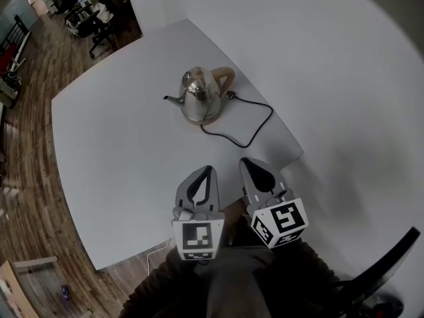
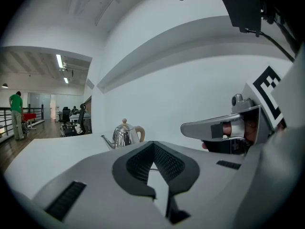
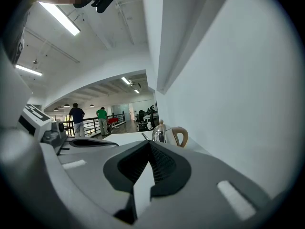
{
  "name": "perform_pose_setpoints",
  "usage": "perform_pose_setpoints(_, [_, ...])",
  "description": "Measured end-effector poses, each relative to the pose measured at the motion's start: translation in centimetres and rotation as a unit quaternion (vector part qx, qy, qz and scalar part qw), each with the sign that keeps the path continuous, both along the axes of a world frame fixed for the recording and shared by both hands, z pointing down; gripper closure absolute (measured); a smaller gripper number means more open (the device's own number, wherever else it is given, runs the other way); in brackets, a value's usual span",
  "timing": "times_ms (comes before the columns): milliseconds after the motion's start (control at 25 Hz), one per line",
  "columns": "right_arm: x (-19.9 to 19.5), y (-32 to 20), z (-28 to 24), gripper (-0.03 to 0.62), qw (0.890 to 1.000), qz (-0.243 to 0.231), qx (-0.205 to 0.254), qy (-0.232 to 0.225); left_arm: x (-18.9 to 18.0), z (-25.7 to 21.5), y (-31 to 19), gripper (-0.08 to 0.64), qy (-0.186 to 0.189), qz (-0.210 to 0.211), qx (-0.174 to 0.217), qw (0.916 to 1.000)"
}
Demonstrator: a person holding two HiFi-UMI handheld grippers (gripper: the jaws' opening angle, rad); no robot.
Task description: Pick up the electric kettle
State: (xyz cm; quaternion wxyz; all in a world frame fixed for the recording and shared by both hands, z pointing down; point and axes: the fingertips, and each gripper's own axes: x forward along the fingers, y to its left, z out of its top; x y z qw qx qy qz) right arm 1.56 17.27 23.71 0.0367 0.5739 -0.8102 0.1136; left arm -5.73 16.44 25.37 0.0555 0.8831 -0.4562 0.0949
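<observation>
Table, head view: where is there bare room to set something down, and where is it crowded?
Bare: the table left of the kettle, out to its open edges, and the strip between the kettle and the left gripper and right gripper. Crowded: the right side by the wall, where the kettle stands and its cord loops.

The head view looks steeply down on the table (image 1: 119, 144). Both gripper views face low across it, sharing the far kettle (image 2: 125, 135).
</observation>
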Motion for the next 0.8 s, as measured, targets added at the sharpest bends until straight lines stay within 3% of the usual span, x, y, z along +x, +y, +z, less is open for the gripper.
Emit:
perform_pose_setpoints(440, [-0.8, -3.8, -0.1, 0.589, 1.000, -0.027, 0.002, 0.001, -0.9, -0.5, -3.6, 0.563, -0.004, -0.028, 0.006, 0.9996])
perform_pose_setpoints(800, [1.4, -7.8, 1.7, 0.589, 0.998, -0.061, -0.017, -0.007, 1.5, 1.1, -7.1, 0.563, -0.019, -0.060, -0.014, 0.9979])
